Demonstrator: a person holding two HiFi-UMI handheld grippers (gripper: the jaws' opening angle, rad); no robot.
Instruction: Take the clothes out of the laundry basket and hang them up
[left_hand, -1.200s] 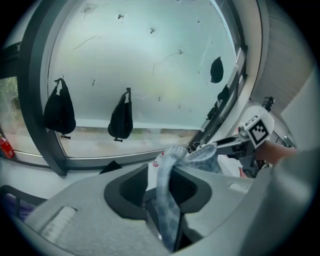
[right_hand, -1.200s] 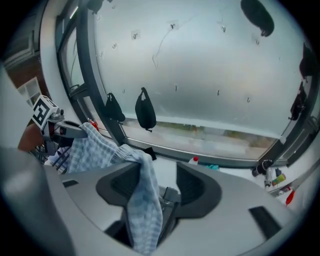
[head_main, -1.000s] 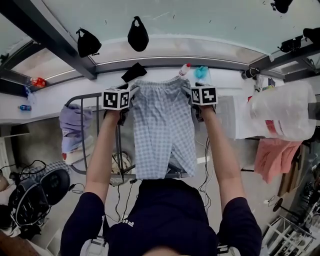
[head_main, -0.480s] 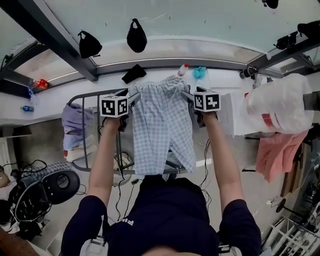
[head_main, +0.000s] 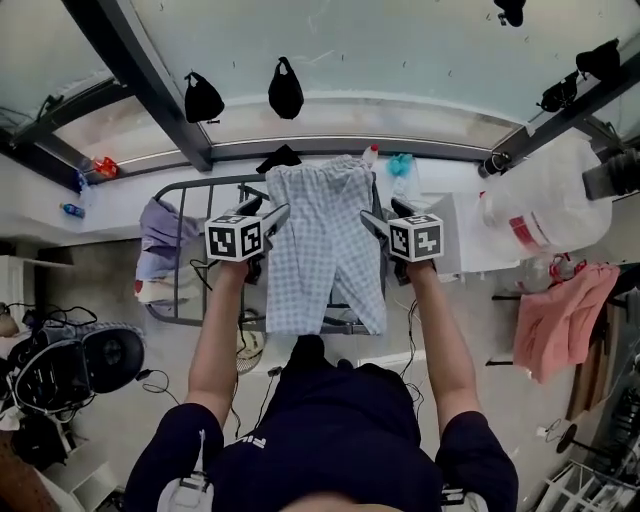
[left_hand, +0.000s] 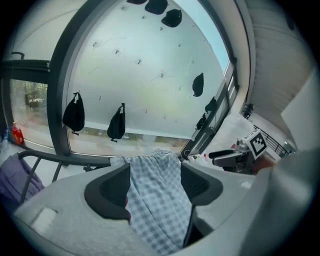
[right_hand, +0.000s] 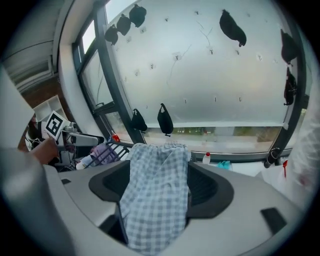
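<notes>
A metal drying rack (head_main: 205, 184) carried checked shorts (head_main: 322, 235) draped over its bars, and a purple garment (head_main: 160, 228) hung on its left end.

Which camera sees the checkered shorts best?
The head view: it shows the checkered shorts whole, draped over the drying rack. Both gripper views show only part, the lower end cut off.
</notes>
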